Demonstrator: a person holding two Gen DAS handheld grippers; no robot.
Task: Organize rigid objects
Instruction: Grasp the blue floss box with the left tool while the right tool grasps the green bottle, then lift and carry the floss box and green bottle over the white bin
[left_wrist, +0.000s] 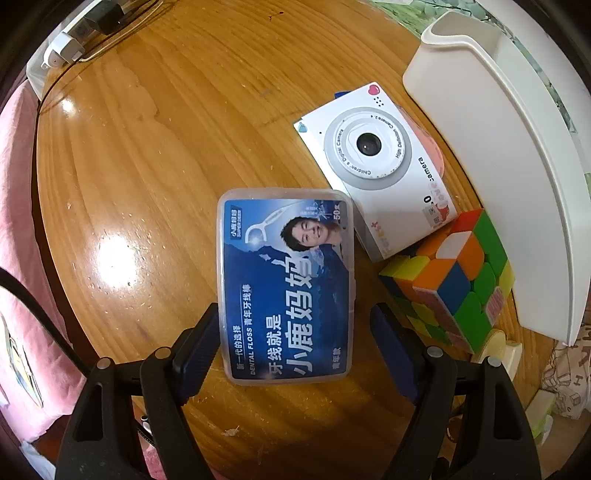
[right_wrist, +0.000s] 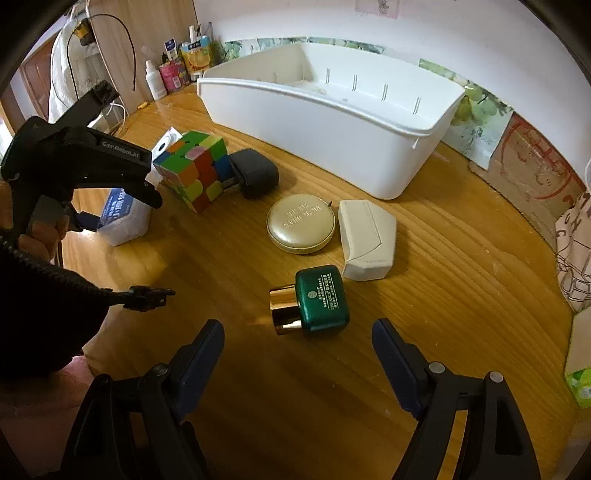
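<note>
Nothing binned yet — bin (right_wrist: 332, 136) empty at table's back edge; both grippers gape: left (left_wrist: 295, 343) astride floss box (left_wrist: 286, 284), right (right_wrist: 297, 354) near green jar (right_wrist: 323, 299).

The counter (right_wrist: 461, 258) was varnished, honey-coloured wood with strong grain, and a bright glare (left_wrist: 114, 258) lay on its gloss. Behind its far edge rose a white wall (right_wrist: 424, 33), with a strip of leaf-patterned paper (right_wrist: 476, 110) along its foot. A sheet of brown cardboard (right_wrist: 535, 173) with red print leaned at the far right corner. At the far left corner stood bottles and cartons (right_wrist: 177, 62) before a wood-panelled surface (right_wrist: 147, 29).
</note>
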